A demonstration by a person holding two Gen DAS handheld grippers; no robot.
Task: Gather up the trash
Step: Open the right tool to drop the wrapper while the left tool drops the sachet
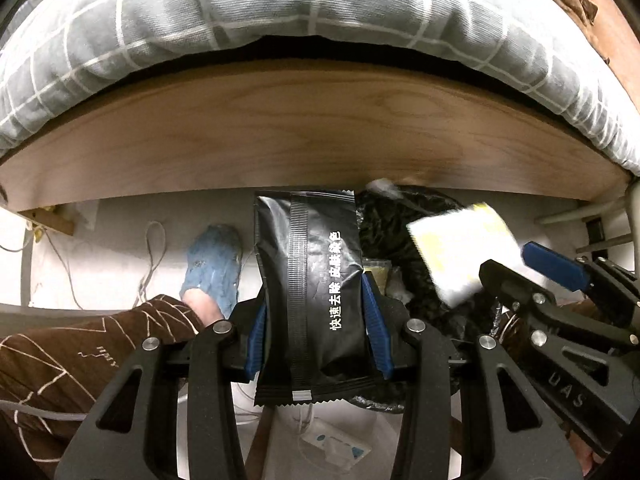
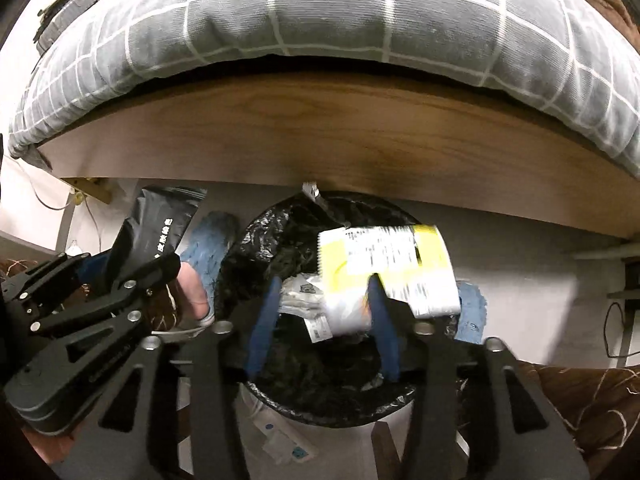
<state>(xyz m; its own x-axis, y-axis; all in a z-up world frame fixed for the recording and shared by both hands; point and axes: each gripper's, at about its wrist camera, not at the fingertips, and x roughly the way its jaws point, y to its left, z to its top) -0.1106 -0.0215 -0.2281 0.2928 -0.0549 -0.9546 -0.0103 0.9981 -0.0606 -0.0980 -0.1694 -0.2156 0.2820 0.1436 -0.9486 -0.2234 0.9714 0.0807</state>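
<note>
The right gripper [image 2: 320, 320], jaws spread, frees the yellow packet [image 2: 390, 270] over the bin [image 2: 256, 240]; the left gripper [image 1: 316, 324] clenches the black sachet [image 1: 310, 280] and should swing toward three o'clock before letting go.

Glossy black foil packet [image 1: 308, 292], crinkly plastic bin liner [image 2: 256, 240], smooth wood board [image 1: 312, 128], perhaps cotton bedding [image 1: 280, 0].

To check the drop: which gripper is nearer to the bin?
Right. The right gripper hangs directly over the bin; the left gripper is off beside its rim.
</note>
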